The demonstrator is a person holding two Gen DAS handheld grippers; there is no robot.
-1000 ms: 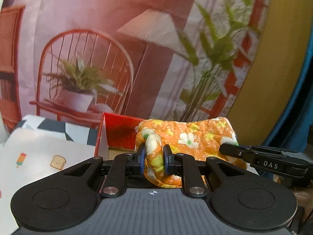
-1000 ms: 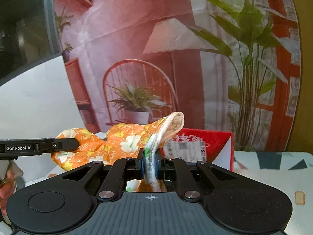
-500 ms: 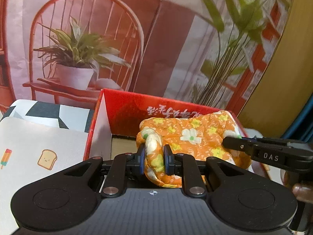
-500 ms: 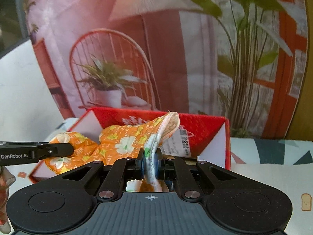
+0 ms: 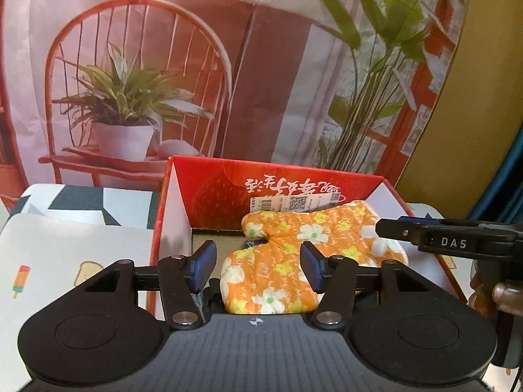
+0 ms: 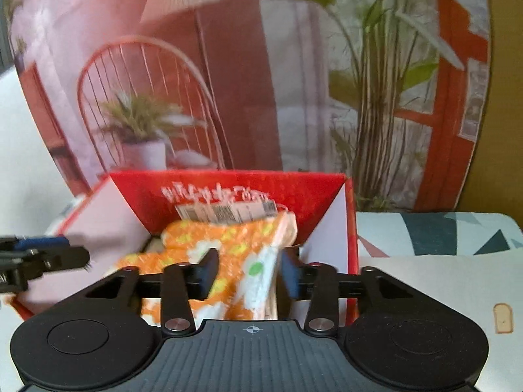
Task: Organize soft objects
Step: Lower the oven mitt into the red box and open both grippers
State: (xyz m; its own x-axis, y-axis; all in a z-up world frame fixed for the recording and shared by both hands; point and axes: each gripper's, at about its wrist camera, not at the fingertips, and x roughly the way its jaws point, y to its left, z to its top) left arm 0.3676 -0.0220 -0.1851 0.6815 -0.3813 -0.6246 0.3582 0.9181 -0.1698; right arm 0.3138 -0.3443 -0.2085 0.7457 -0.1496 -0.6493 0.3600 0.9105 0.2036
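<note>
An orange oven mitt (image 5: pixel 327 228) with white and yellow flowers lies inside the red cardboard box (image 5: pixel 222 196). My left gripper (image 5: pixel 258 261) hovers over the box's near edge. Its jaws are opening, and the mitt's cuff lies between them, free of the blue pads. In the right wrist view the mitt (image 6: pixel 196 238) is blurred, and its other end hangs between the fingers of my right gripper (image 6: pixel 249 269). Those jaws are opening too and do not press on it. The right gripper's fingers (image 5: pixel 408 232) reach in over the mitt from the right.
The box (image 6: pixel 228 183) stands against a printed backdrop (image 5: pixel 137 98) of a chair and plants. A white mat (image 5: pixel 65 254) with toast and popsicle prints lies left of the box. A geometric patterned cloth (image 6: pixel 425 232) covers the table behind. A person's fingers (image 5: pixel 503 294) show at right.
Both grippers sank toward the red box with the mitt, then both opened. The mitt dropped out of the pads and now lies in the box.
</note>
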